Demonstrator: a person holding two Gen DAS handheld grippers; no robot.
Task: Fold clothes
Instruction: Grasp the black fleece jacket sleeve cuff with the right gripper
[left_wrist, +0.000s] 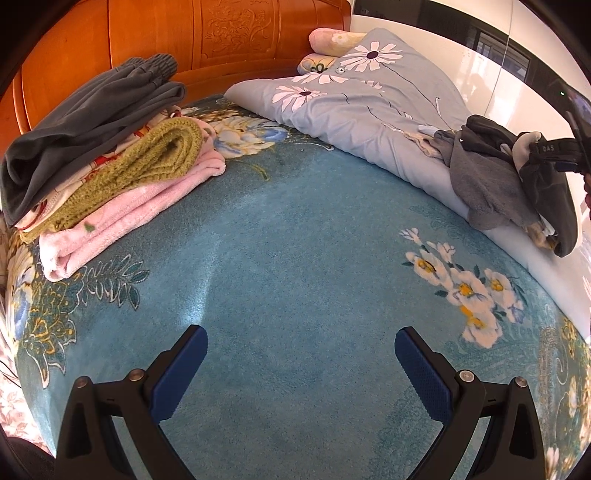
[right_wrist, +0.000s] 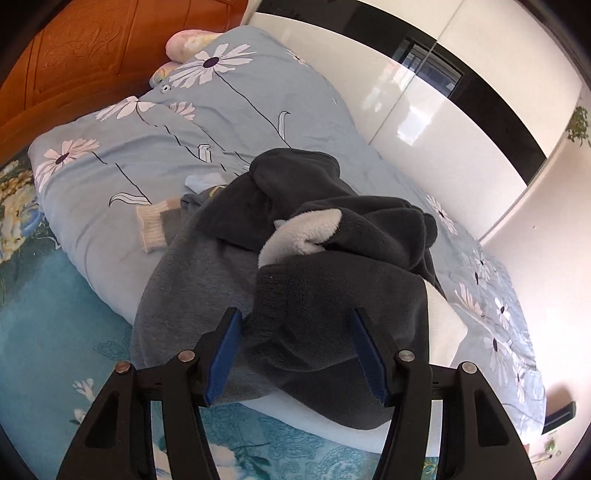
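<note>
A dark fleece garment (right_wrist: 332, 302) with a cream lining lies heaped on a lighter grey garment (right_wrist: 192, 280), both on the light-blue daisy duvet (right_wrist: 129, 173). My right gripper (right_wrist: 297, 354) is shut on a thick fold of the dark fleece, which fills the gap between its blue pads. From the left wrist view, that right gripper (left_wrist: 554, 151) sits at the far right with the dark fleece (left_wrist: 550, 199) hanging from it. My left gripper (left_wrist: 301, 354) stands open over the teal flowered bedspread (left_wrist: 295, 240), with nothing between its fingers.
A stack of folded clothes lies at the left: grey trousers (left_wrist: 92, 122) on a green knit (left_wrist: 147, 166) and a pink fleece (left_wrist: 122, 218). An orange wooden headboard (left_wrist: 184, 37) stands behind. A cream ribbed cuff (right_wrist: 151, 225) pokes out beside the pile. Glossy white wardrobe doors (right_wrist: 424, 110) run along the right.
</note>
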